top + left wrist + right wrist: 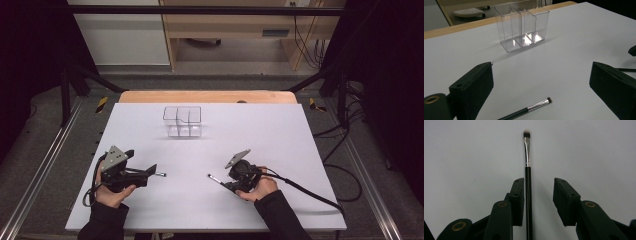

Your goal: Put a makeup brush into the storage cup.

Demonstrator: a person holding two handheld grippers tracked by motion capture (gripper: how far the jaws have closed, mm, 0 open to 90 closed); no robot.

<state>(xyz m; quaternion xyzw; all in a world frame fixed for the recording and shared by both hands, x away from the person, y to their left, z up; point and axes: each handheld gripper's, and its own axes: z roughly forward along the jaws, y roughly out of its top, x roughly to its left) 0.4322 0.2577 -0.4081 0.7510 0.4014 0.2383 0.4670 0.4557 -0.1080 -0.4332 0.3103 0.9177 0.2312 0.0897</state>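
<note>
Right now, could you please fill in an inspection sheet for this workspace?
Surface: white table top, bare apart from the items below.
Job's things: clear three-compartment organiser, upright, empty; one makeup brush lying between the left gripper's jaws; a second brush between the right gripper's jaws.
Clutter: nothing seen.
Grippers: left gripper open; right gripper open, one pad beside the handle, not clamping.
Cables: one cable trails from the right gripper.
Surroundings: wooden furniture behind, dark frame.
</note>
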